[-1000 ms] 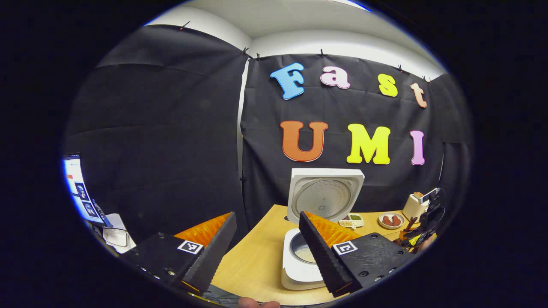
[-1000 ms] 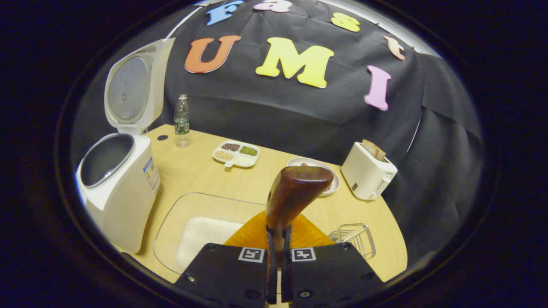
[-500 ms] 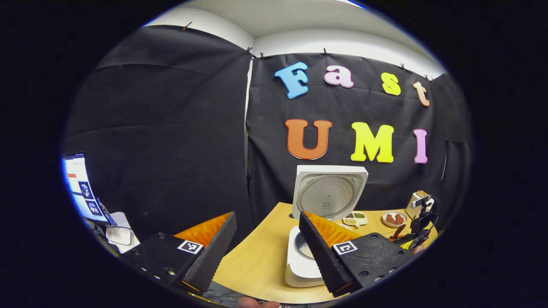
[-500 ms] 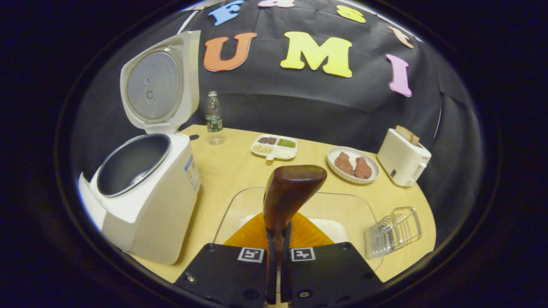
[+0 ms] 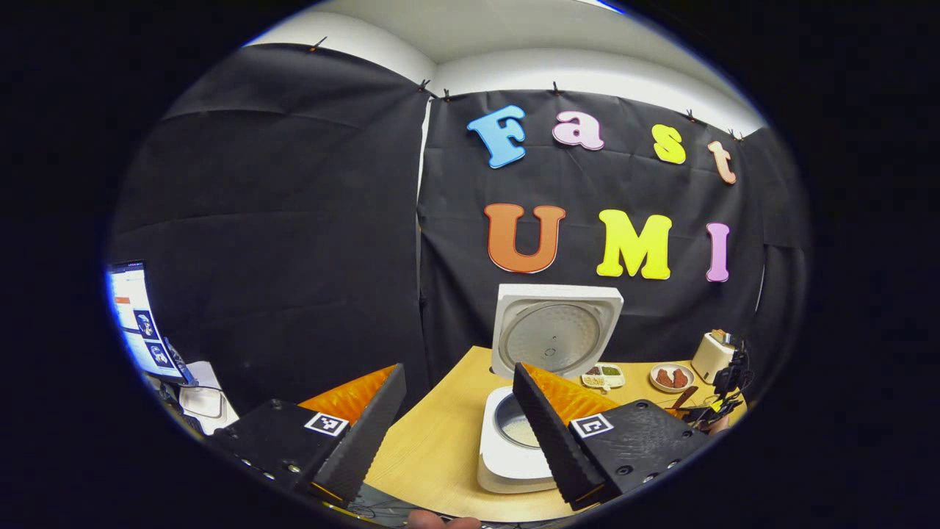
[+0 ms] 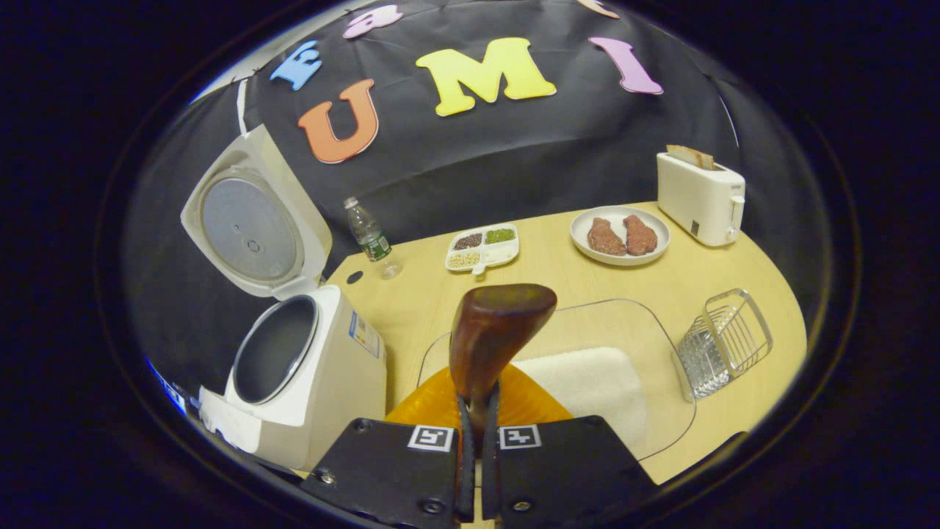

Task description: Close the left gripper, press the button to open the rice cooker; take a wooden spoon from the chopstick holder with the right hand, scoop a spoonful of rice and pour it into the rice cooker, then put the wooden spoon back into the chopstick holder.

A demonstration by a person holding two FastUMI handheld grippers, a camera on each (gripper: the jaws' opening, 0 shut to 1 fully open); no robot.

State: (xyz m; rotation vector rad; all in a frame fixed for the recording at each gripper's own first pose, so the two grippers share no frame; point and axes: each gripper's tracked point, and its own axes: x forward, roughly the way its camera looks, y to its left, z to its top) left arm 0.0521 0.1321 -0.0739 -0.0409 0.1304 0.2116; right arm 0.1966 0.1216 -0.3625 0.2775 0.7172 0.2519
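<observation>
We noted the right gripper [image 6: 476,441] clamped on the smooth, dark wooden spoon [image 6: 493,334]; the left gripper [image 5: 459,422] gaped wide, empty, facing the boxy white rice cooker [image 5: 514,448], lid up.

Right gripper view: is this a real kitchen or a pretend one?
Probably a pretend one, a booth set up like a kitchen. A rice cooker, a toaster and a plate of meat stand on one table, but black cloth hangs where walls would be.
</observation>
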